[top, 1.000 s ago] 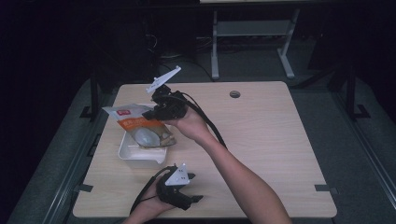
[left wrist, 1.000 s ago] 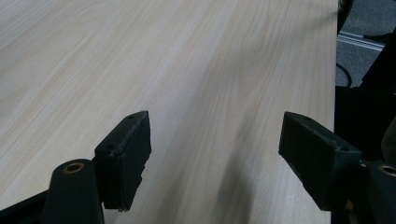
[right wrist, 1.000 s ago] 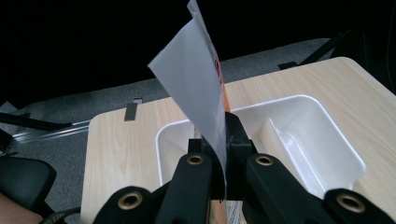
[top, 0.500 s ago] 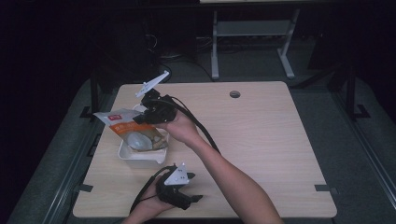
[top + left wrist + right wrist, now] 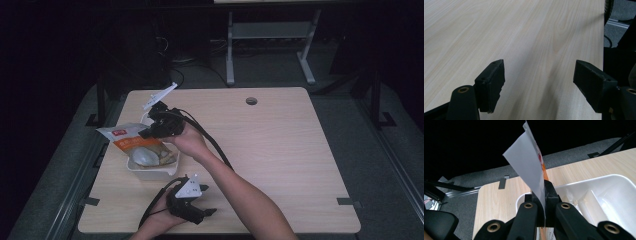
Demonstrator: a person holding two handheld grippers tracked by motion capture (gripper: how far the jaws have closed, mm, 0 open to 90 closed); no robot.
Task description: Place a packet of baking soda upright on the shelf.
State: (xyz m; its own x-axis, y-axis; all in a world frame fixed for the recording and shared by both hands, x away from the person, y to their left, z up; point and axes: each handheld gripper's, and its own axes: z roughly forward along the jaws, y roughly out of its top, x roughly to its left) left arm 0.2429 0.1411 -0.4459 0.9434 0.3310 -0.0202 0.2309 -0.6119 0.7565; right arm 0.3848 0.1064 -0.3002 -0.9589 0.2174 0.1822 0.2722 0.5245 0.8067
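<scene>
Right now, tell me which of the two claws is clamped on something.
The right claw: its jaws are shut on the white and orange pouch, held over the white tray. The left claw rests open near the table's front edge, holding nothing.

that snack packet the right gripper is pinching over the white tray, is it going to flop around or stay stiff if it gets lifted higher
The packet probably holds some shape: its thin film stands up flat above the right gripper, whose jaws are shut on its edge. It looks light, so it may swing. In the high view it sags slightly toward the tray, suggesting some flop.

Light wooden table (image 5: pixel 280 150) with a round cable hole (image 5: pixel 251 101); a white tray (image 5: pixel 150 172) rests at its left.
</scene>
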